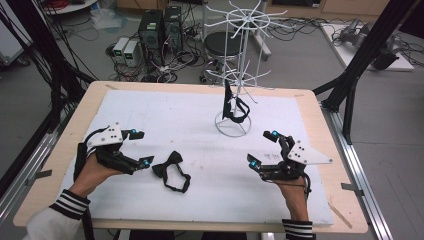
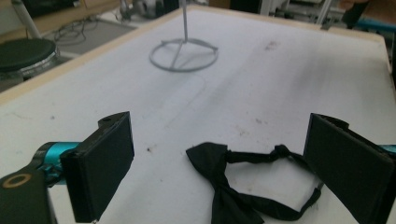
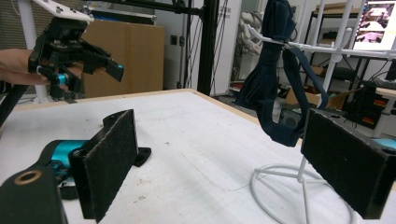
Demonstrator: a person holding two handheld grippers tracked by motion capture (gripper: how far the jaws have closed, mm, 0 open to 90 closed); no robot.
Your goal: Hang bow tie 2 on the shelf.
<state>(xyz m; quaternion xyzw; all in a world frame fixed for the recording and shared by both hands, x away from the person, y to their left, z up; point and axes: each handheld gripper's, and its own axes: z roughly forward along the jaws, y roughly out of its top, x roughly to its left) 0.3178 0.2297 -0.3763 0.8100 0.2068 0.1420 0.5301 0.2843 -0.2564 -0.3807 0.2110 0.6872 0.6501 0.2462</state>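
Observation:
A black bow tie with its strap lies flat on the white mat, front left of centre. My left gripper is open just to its left; in the left gripper view the bow tie lies on the mat between and beyond the wide-apart jaws of the left gripper. A second dark bow tie hangs from a low arm of the white wire rack. My right gripper is open, right of the rack's ring base. In the right gripper view the hanging tie is ahead of the right gripper.
The rack's ring base stands at the mat's far middle. The wooden table edge frames the mat. Black frame posts rise at the right and left. On the floor behind are computer boxes, cables and a black stool.

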